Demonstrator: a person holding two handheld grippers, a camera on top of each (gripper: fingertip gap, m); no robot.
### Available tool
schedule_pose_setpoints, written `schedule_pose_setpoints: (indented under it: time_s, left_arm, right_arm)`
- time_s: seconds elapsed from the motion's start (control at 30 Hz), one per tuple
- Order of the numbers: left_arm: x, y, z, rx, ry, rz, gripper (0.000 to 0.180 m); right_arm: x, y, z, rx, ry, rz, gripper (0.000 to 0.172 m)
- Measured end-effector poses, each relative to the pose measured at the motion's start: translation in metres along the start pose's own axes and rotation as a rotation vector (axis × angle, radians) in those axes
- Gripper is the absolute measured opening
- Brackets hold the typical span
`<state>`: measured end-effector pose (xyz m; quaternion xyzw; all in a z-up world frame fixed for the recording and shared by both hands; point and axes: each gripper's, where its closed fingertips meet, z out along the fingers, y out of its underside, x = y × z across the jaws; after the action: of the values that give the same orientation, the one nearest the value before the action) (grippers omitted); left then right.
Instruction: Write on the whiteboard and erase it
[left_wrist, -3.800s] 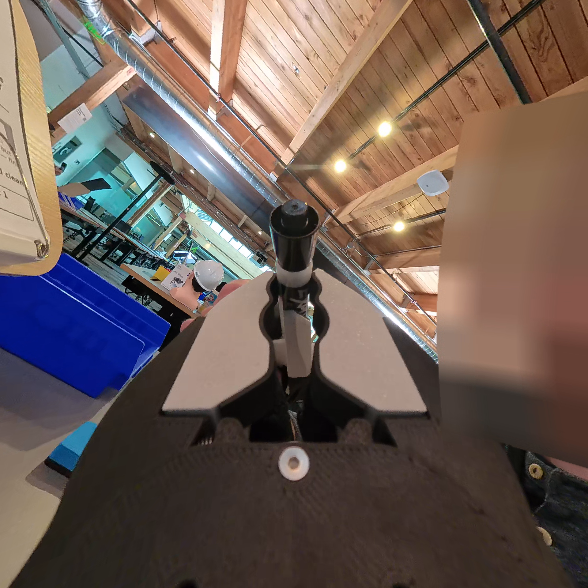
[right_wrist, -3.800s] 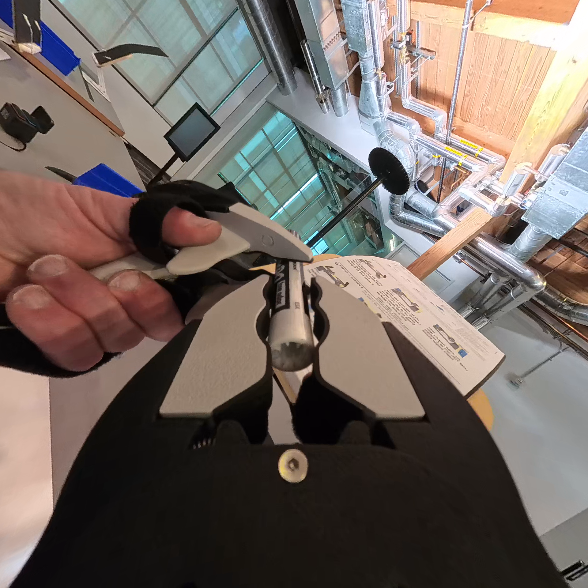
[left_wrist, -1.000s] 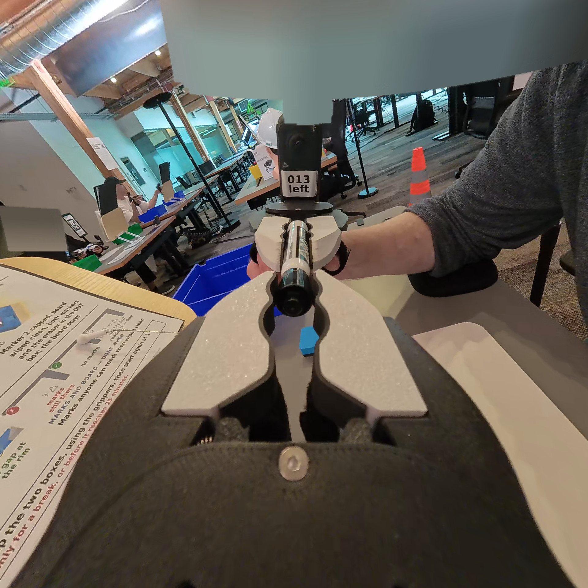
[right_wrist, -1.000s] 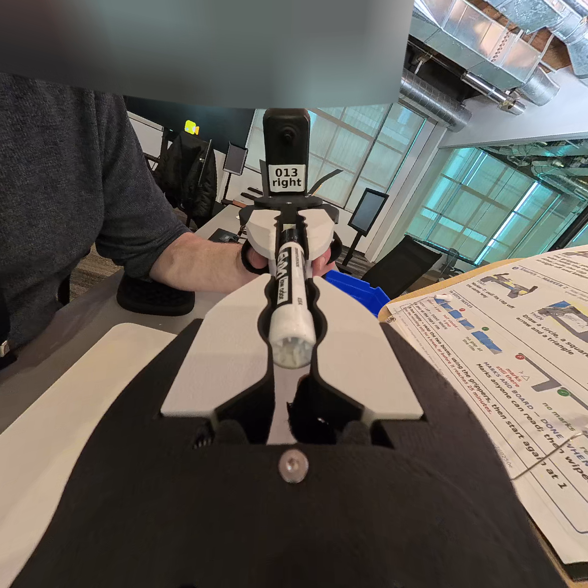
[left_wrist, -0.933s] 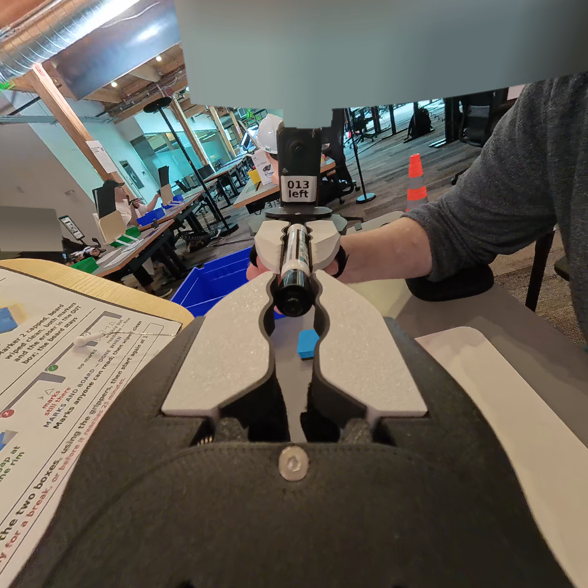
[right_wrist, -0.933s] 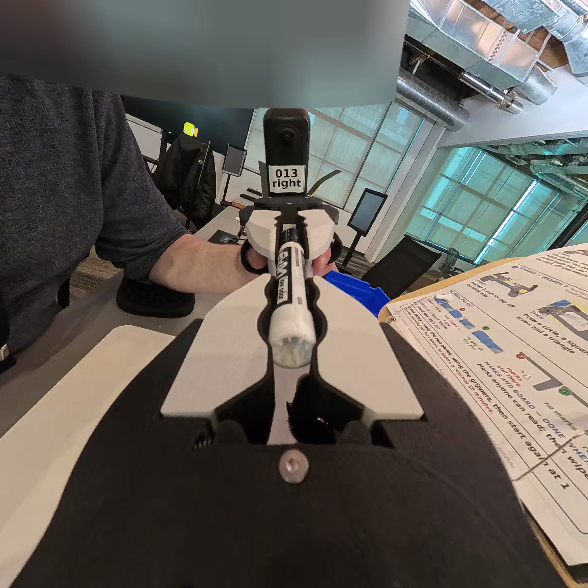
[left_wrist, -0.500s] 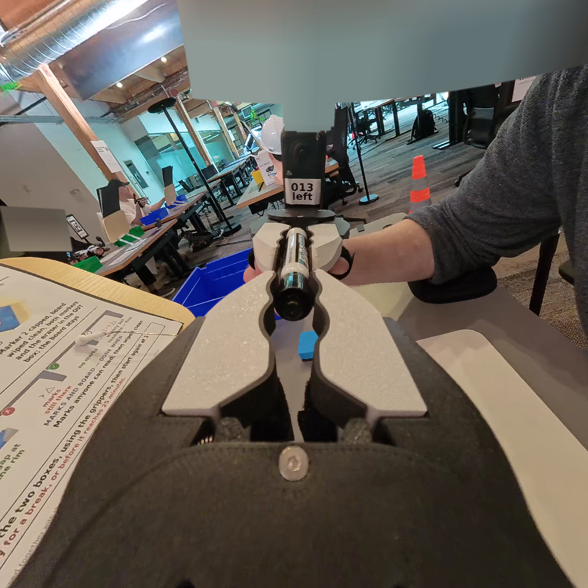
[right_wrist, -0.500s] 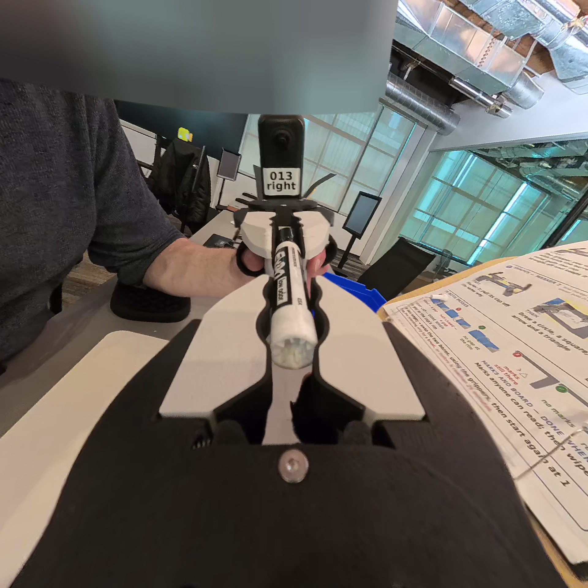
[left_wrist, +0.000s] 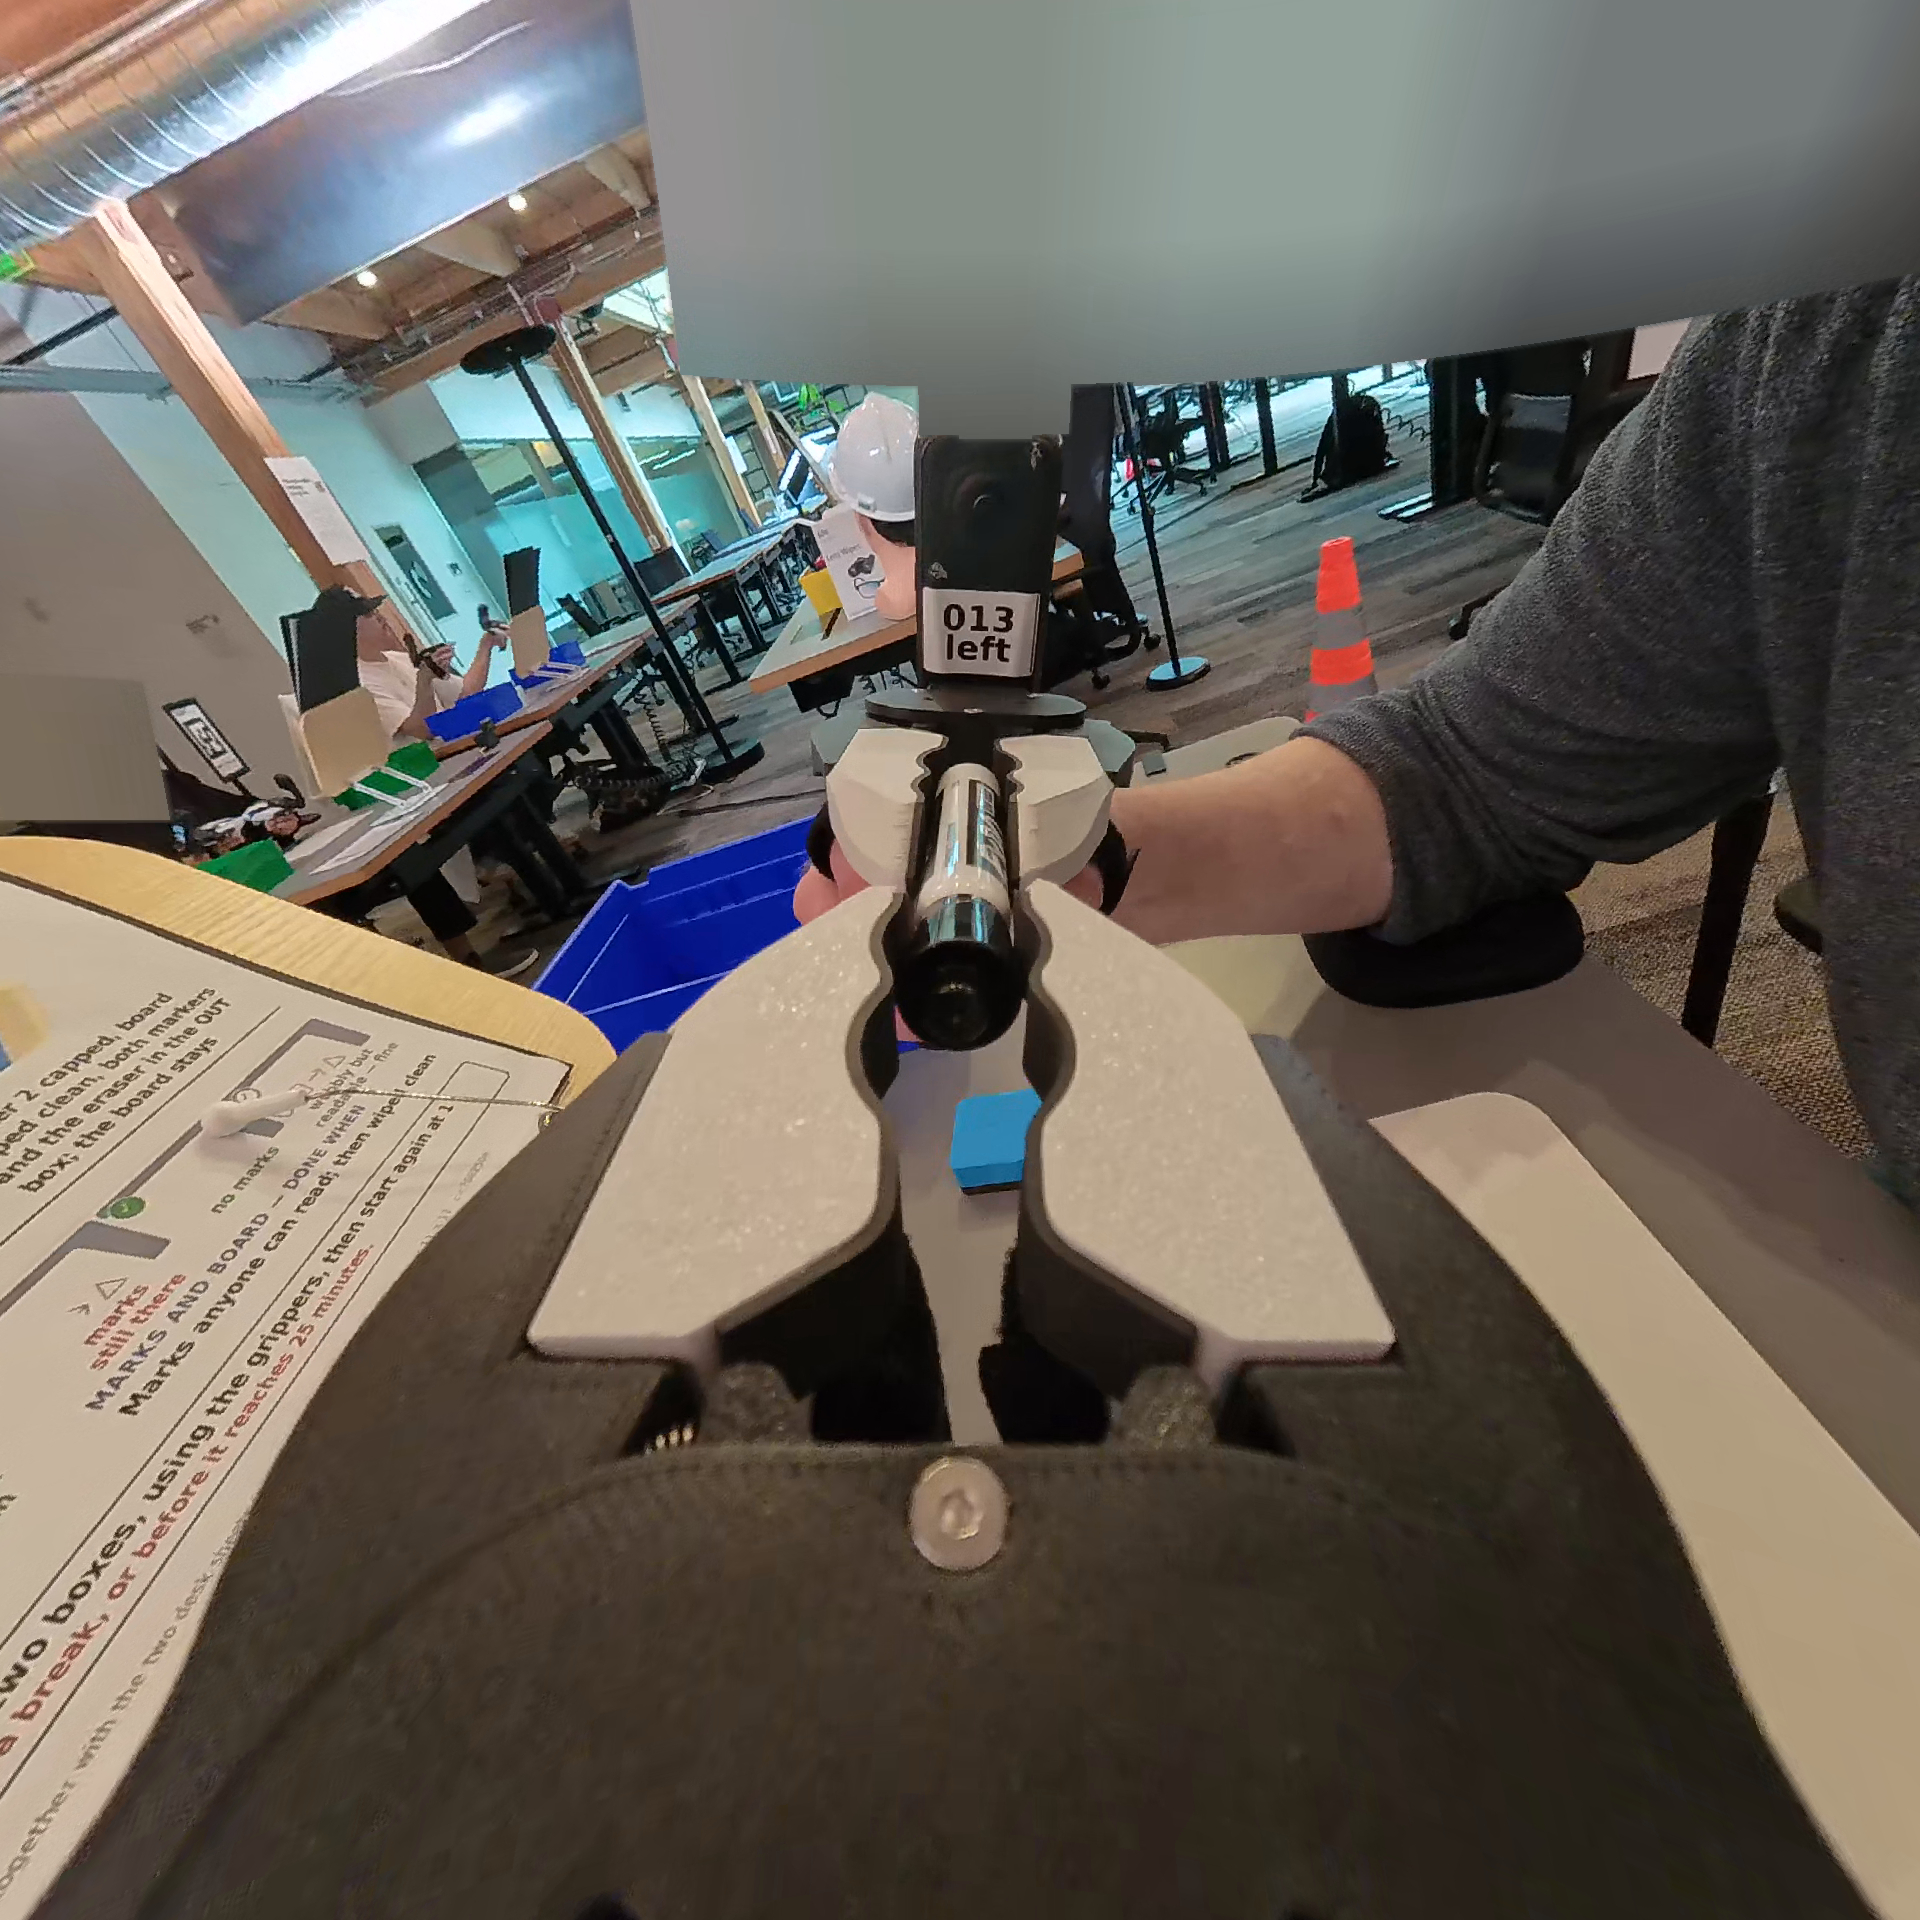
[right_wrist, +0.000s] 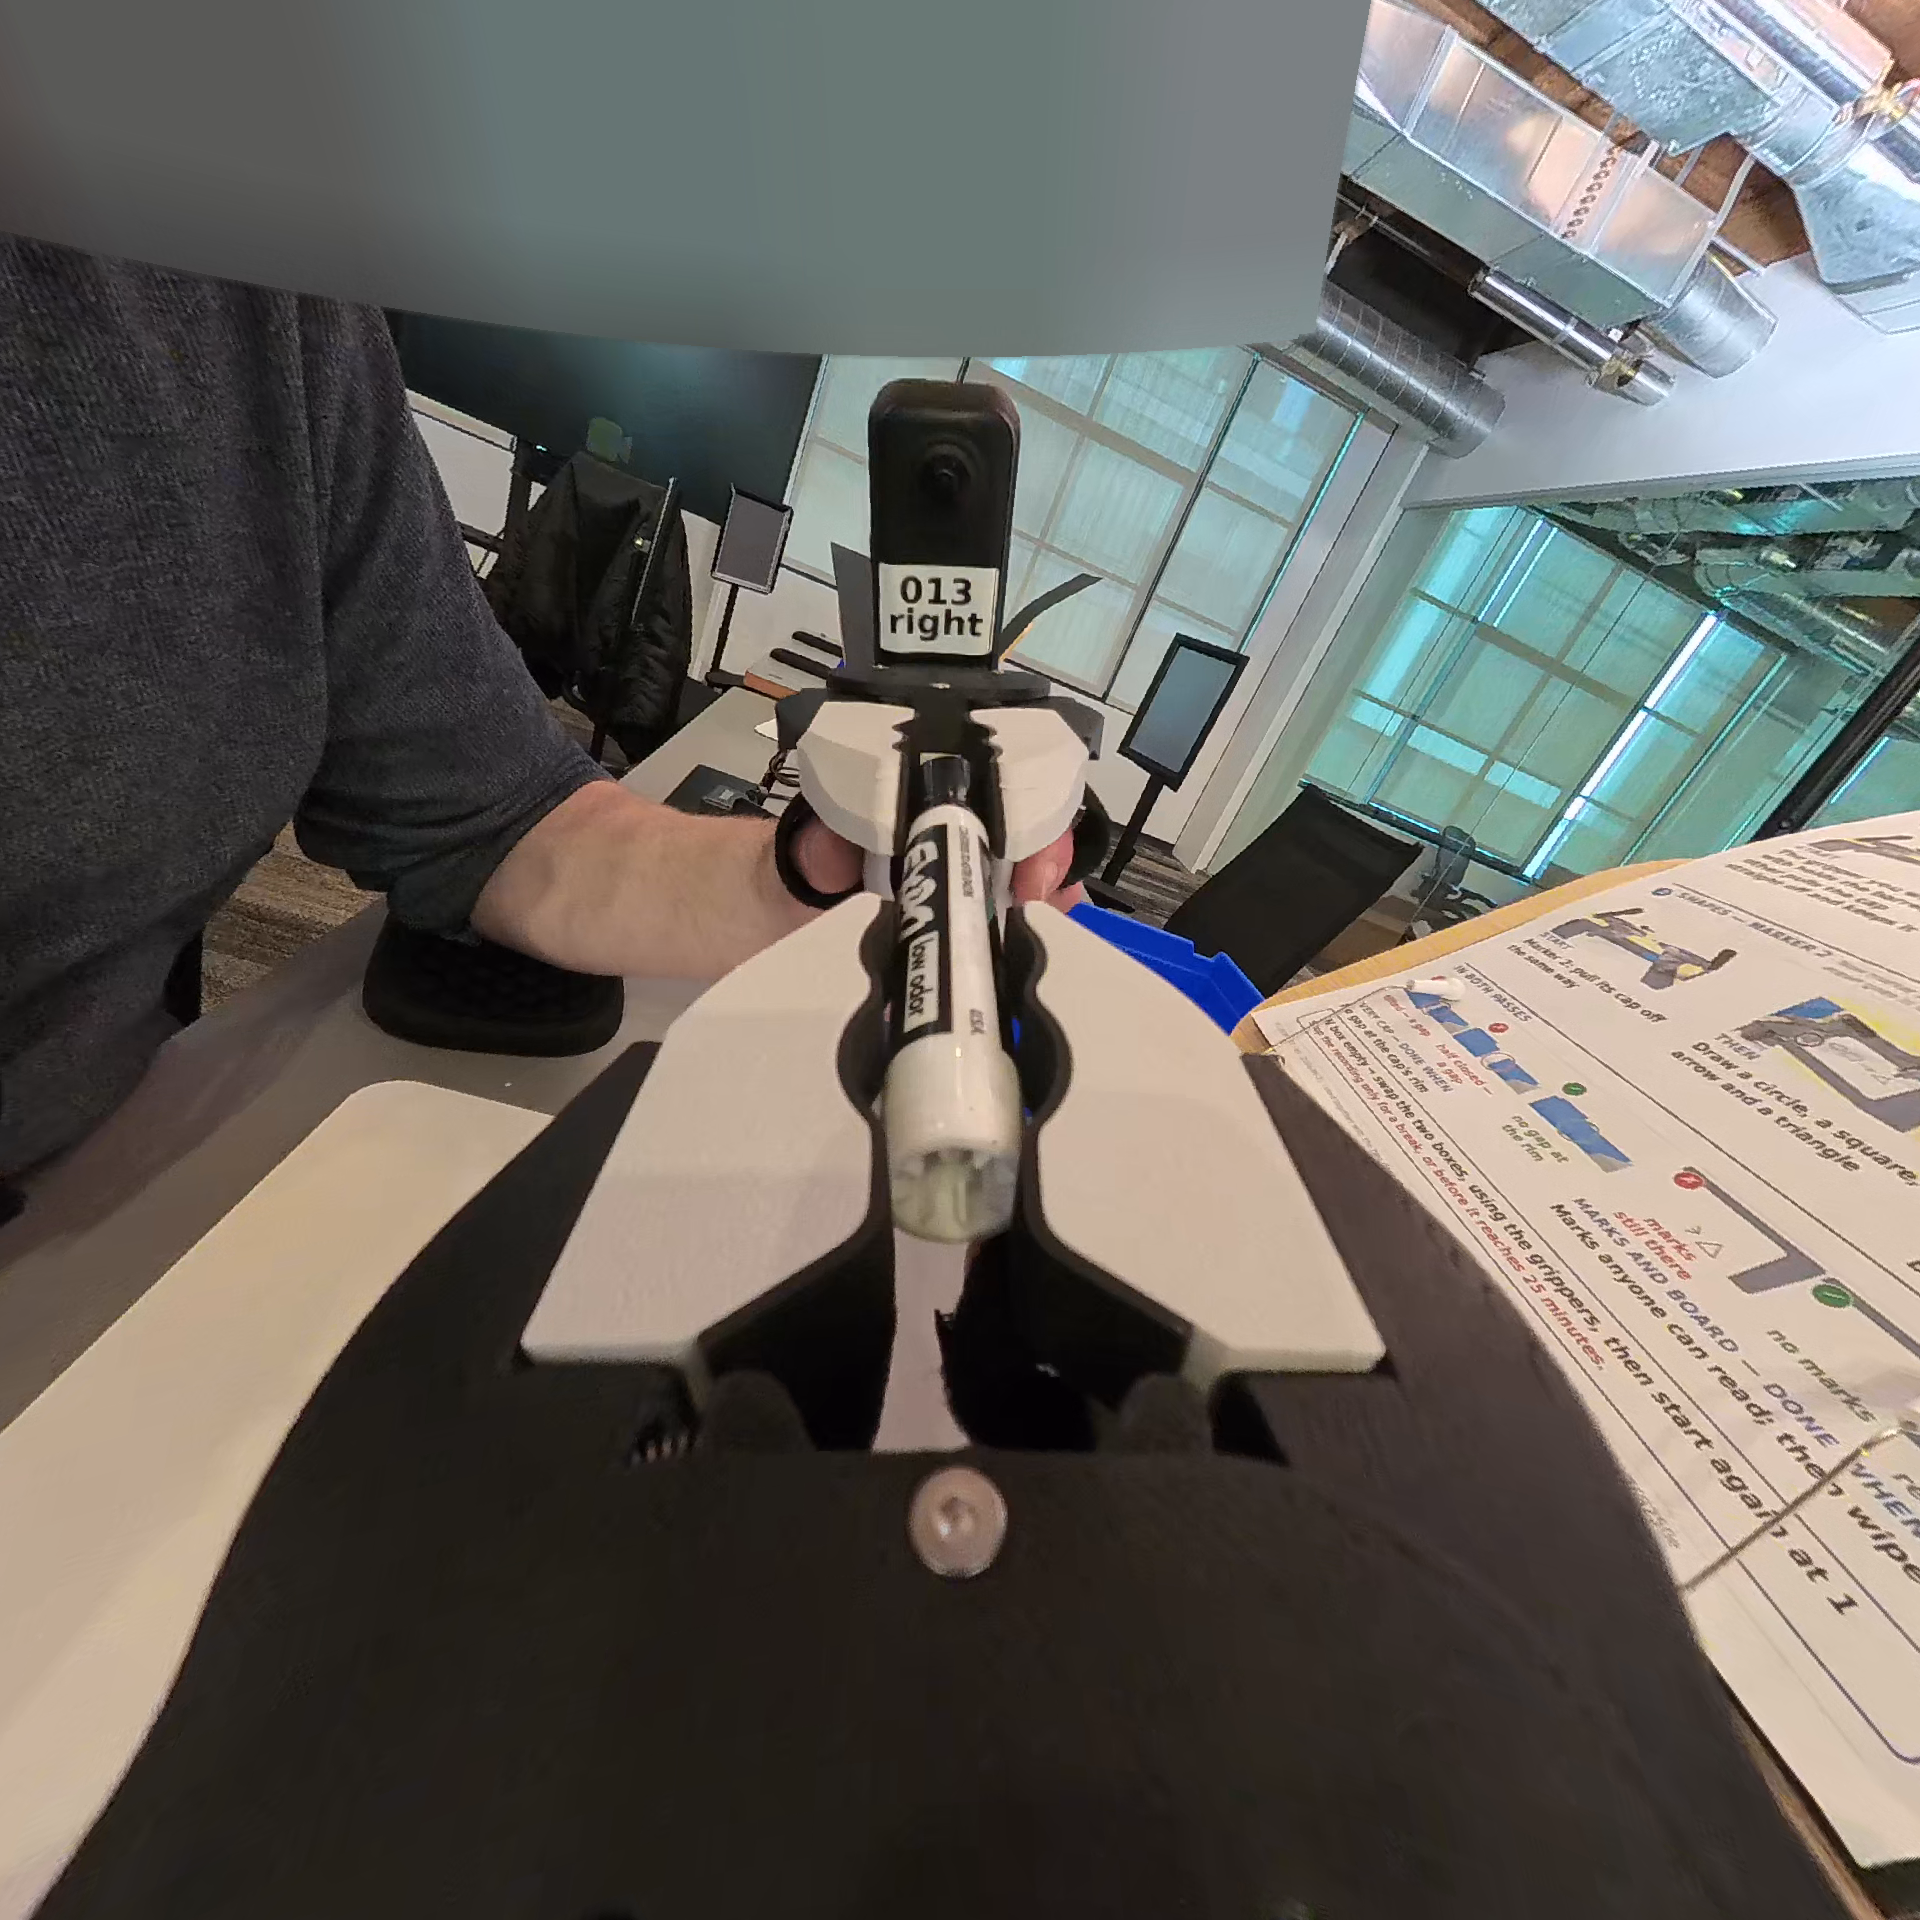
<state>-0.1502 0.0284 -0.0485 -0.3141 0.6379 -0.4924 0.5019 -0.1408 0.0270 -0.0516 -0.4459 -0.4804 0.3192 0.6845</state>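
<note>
I had one marker (left_wrist: 971, 831) strung between my two grippers above the grey table (left_wrist: 1455, 1039), with neither end resting on anything. My left gripper (left_wrist: 961, 935) was closed down to a narrow gap on the black cap (left_wrist: 956, 987), and its pale fingers (left_wrist: 790, 1091) pressed the cap from both sides in their scalloped notch. My right gripper (right_wrist: 940, 935) was closed just as narrowly on the white barrel (right_wrist: 940, 1049), near its tail end. The cap looked fully seated on the barrel, so I judged that I was at the point of pulling the two apart and that no writing had begun. The whiteboard (left_wrist: 1610, 1299) lay flat and unmarked on the table below and to the side of my grippers, and the blue eraser (left_wrist: 992, 1138) sat on the table beneath the marker, in front of a blue bin (left_wrist: 686, 935). The main risk I saw was the barrel, which is round and smooth: if the cap held tight, it could slide through my right fingers rather than let go. If I pulled off the marker's axis, the cap could jam or the marker could twist out of one notch. If the cap gave way suddenly, my hands could fly apart, the marker could fall on the table, or the bare tip could streak the instruction sheet (left_wrist: 156, 1195) that stood just beside my left gripper
</note>
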Motion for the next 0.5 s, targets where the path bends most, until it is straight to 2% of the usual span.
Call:
schedule_pose_setpoints:
  time_s: [0.5]
  left_arm:
    - [0.002,0.01,-0.001,-0.116,0.004,0.077,0.02]
  right_arm:
    - [-0.002,0.004,-0.003,-0.056,-0.017,-0.029,0.021]
